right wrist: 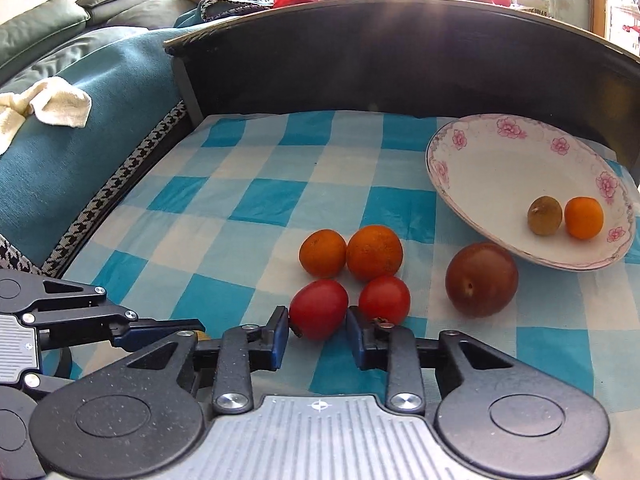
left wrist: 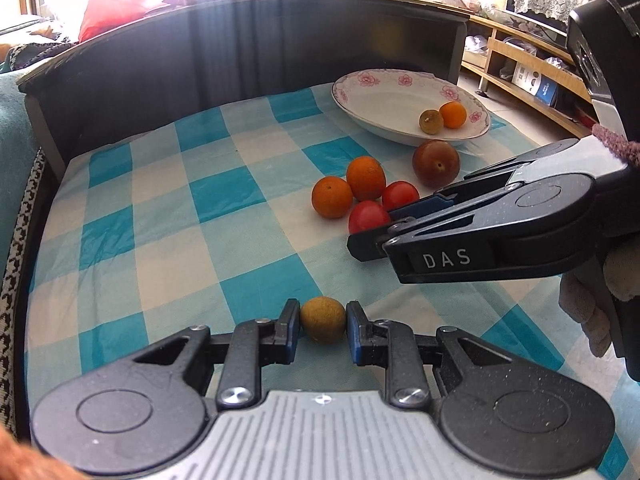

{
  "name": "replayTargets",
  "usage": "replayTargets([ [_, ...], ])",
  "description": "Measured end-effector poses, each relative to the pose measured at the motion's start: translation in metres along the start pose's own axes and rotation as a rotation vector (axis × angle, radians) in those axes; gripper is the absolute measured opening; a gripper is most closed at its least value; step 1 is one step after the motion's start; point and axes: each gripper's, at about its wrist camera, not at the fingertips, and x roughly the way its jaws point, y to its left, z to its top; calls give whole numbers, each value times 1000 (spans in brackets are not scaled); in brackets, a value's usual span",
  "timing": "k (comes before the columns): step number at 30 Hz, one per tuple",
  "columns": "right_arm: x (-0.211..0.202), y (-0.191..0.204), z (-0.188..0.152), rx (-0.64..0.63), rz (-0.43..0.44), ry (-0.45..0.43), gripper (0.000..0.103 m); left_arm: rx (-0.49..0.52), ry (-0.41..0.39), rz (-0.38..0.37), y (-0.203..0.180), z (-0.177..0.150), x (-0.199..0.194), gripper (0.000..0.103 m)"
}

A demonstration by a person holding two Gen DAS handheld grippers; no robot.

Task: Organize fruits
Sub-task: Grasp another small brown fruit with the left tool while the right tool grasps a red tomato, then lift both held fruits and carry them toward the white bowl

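On the blue-and-white checked cloth (right wrist: 240,208), near its front edge, a small tan-brown fruit (left wrist: 322,319) is held between the pads of the left gripper (left wrist: 322,330), whose jaws are closed on it from either side at its widest part; whether it has been lifted clear of the cloth cannot be told from this angle. Further toward the flowered plate (right wrist: 472,164), a red tomato (right wrist: 318,309) is clamped by the right gripper (right wrist: 318,334), the jaws shut against its flanks, while it seems to rest on the cloth. A grip across the short width appears to have been chosen so that the rounded fruit cannot roll out sideways.

The tomato is slightly egg-shaped: its long axis is laid roughly crosswise to the gripper's line, tilted a little, with its dark stem scar turned down toward the near left pad. The tan fruit is nearly round, so no clear axis can be named.

A second tomato (right wrist: 384,300), two oranges (right wrist: 374,253) and a dark plum (right wrist: 481,278) are left loose just beside the plate, in which a tan fruit and a small orange are already placed, presumably as the collecting point.
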Motion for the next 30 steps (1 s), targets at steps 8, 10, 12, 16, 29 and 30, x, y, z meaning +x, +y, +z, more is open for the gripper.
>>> replayTargets([
  [8,-14,-2,-6,-20,8,39,24,-2,0,-23,1,-2,-2,34],
  [10,-24,-3,-11,-38,10,64,24,6,-2,-29,-1,-4,-4,34],
  [12,-35,-5,-17,-68,4,87,24,7,-2,-44,-3,-5,-5,34],
  [16,-54,-9,-28,-105,-11,122,24,36,-3,-73,-15,-9,-7,34],
  [29,-53,-16,-43,-96,-26,85,31,105,-27,-84,-34,-12,-7,36],
  [30,-53,-16,-42,-91,-22,81,32,105,-31,-83,-34,-13,-7,36],
])
